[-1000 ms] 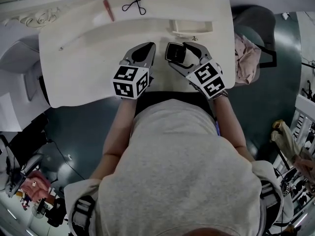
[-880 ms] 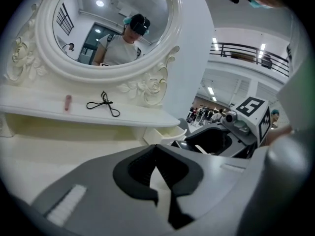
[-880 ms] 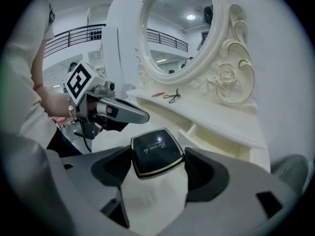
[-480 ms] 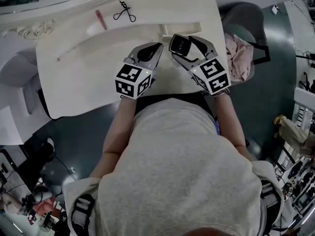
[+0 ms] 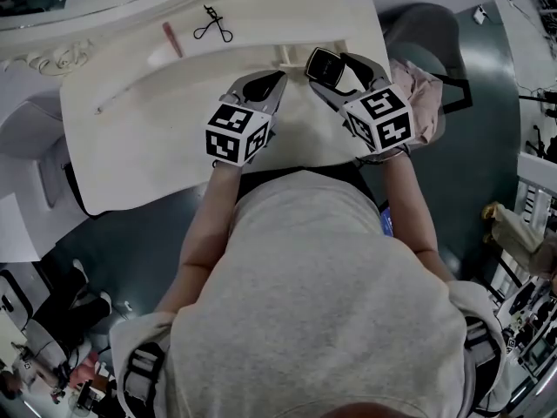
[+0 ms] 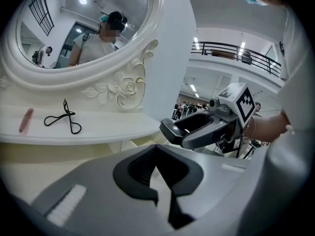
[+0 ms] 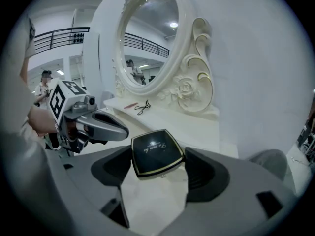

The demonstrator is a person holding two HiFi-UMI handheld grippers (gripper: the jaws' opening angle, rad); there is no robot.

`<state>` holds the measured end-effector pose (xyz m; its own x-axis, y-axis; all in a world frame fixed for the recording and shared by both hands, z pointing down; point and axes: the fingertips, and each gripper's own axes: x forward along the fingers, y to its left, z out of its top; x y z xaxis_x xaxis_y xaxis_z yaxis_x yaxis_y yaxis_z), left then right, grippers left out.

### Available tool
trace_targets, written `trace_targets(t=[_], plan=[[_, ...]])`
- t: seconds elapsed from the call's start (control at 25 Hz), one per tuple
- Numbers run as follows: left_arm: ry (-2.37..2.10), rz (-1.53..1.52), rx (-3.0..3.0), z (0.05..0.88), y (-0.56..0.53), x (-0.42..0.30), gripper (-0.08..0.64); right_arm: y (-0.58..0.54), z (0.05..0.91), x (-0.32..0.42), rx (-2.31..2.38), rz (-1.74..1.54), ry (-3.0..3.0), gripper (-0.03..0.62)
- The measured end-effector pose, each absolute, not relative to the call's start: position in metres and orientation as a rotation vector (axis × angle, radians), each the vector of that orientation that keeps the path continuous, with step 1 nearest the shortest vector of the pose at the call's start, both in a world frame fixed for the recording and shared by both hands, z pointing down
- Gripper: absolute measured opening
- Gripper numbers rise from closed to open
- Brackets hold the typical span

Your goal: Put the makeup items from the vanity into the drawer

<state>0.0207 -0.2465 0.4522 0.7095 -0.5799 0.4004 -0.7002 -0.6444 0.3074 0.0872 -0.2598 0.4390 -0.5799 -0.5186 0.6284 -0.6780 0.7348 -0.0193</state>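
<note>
The right gripper (image 5: 333,70) fingers clamp the black compact (image 7: 156,152) over the white table (image 5: 157,138), top centre of frame. The left gripper (image 5: 265,84) fingers are closed and empty. The eyelash curler (image 5: 211,26) and pink tube (image 5: 171,38) lie upper left, below the mirror (image 6: 83,28).

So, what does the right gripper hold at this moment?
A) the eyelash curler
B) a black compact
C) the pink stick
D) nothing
B: the right gripper has its jaws closed on the black compact, while the eyelash curler lies on the shelf.

Dark floor (image 5: 130,233), ornate white oval mirror (image 6: 64,23), white wall (image 7: 256,58), balcony railing (image 6: 231,48), ceiling strip lights (image 6: 197,33)
</note>
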Motion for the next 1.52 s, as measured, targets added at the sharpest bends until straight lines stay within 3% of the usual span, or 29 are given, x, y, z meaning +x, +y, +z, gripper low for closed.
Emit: trace_targets(t=[0.44, 1.52], plan=[[-0.975, 0.403, 2.450, 0.460, -0.253, 0.024, 0.009, -0.285, 0.459, 0.112, 1.005, 0.469, -2.179, 0.348], [-1.032, 0.368, 2.417, 0.460, -0.278, 0.023, 0.009, -0.299, 0.478, 0.100, 0.688, 0.815, -2.129, 0.348]])
